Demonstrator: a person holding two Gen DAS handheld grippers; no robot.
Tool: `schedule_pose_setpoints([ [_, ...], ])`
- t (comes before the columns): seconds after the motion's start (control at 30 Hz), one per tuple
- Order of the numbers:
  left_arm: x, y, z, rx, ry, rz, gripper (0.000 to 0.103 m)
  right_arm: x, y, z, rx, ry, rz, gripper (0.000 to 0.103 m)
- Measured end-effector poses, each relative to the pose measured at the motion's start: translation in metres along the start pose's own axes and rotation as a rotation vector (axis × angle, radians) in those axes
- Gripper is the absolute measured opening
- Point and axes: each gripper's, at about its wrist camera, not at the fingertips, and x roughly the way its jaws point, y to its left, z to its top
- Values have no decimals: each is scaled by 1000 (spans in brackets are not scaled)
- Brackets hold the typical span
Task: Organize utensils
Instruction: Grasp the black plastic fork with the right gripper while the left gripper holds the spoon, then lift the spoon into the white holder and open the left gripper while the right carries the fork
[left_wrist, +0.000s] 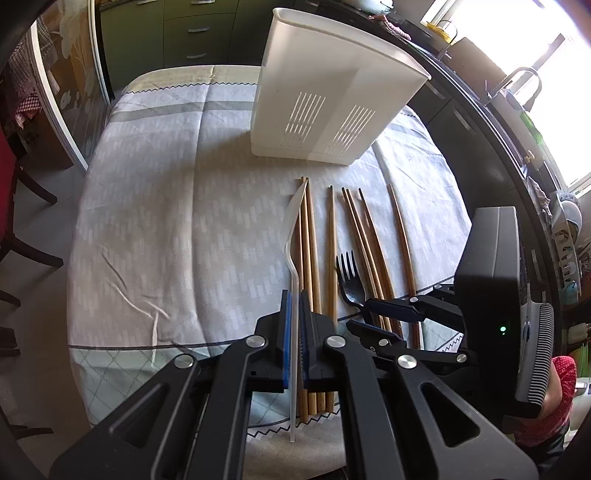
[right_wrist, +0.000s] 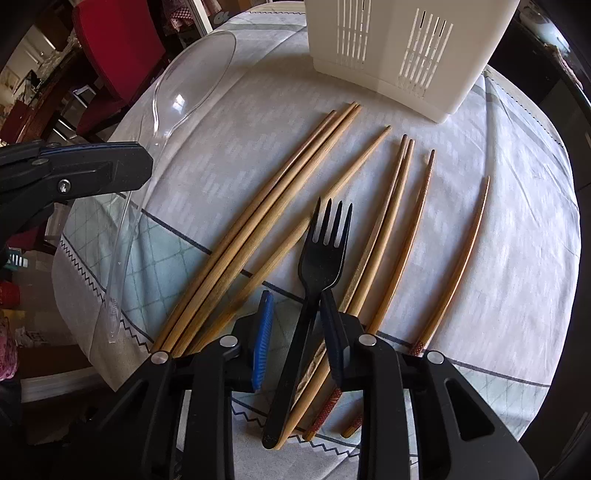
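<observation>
My left gripper (left_wrist: 295, 306) is shut on the handle of a clear plastic spoon (left_wrist: 292, 236) and holds it edge-on above the table; the spoon also shows in the right wrist view (right_wrist: 177, 99). My right gripper (right_wrist: 297, 306) is open, its jaws on either side of the handle of a black plastic fork (right_wrist: 321, 254) that lies on the cloth; the fork also shows in the left wrist view (left_wrist: 349, 277). Several wooden chopsticks (right_wrist: 280, 192) lie side by side around the fork. A white slotted utensil holder (left_wrist: 328, 96) stands beyond them.
The table carries a pale patterned tablecloth (left_wrist: 166, 206). A red chair (right_wrist: 114, 55) stands at the table's far left side. A dark counter with a sink tap (left_wrist: 517, 81) runs along the right under a bright window.
</observation>
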Motion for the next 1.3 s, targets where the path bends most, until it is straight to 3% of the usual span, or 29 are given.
schedule_pose_setpoints([
  [0.2, -4, -4, -2, 12, -10, -8, 4, 1, 8, -12, 7, -74, -70, 18],
  [0.23, -4, -5, -3, 14, -11, -9, 4, 1, 8, -13, 10, -89, -74, 13],
  [0.37, -7, -9, -4, 20, -16, -8, 4, -1, 8, -23, 30, -135, -72, 10],
  [0.5, -17, -12, 0, 20, -40, -12, 4, -17, -1, -39, 53, -200, -17, 10],
  [0.73, -54, -29, 25, 42, -135, -39, 4, -71, -19, -68, 108, -402, 99, 10],
  [0.87, -89, -44, 54, 63, -274, -47, 4, -95, -26, -84, 130, -513, 136, 10],
  [1.03, -127, -63, 97, 97, -531, -20, 4, -117, -32, -92, 161, -610, 157, 10],
  [1.17, -128, -69, 132, 103, -716, 12, 4, -127, -42, -98, 192, -643, 186, 10],
  [1.3, -109, -69, 153, 106, -843, 77, 4, -132, -55, -103, 223, -667, 195, 10],
])
